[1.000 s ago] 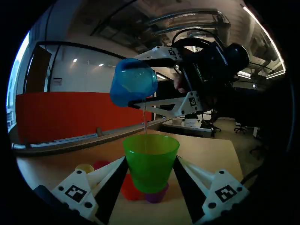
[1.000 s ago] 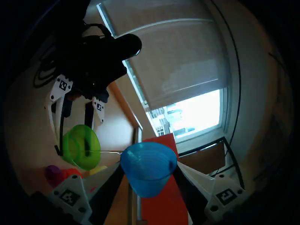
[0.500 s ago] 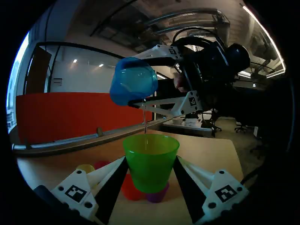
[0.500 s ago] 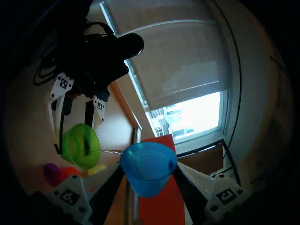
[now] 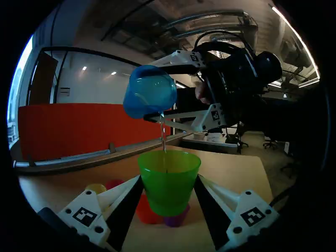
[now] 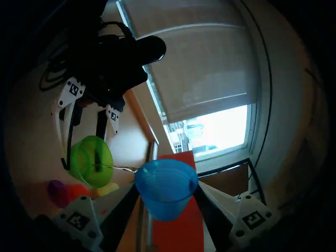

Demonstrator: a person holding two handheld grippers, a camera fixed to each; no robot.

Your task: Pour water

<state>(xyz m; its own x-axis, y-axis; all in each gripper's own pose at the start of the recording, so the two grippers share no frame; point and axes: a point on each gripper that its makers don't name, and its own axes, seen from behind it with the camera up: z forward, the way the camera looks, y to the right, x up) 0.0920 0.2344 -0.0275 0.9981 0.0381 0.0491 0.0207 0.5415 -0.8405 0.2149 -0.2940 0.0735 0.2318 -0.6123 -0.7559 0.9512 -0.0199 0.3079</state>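
The stream [image 5: 163, 135] thickens mid-frame: right gripper [image 6: 166, 190], clamped on the blue cup [image 5: 148, 89], has tipped it further; left gripper [image 5: 169, 187], jaws pinching the green cup [image 5: 168, 170] below, catches it. Pouring's well underway.

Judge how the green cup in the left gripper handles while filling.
The green cup looks like thin plastic, so it probably flexes under the left gripper. It likely grows heavier as water streams in; its smooth wall could slip.
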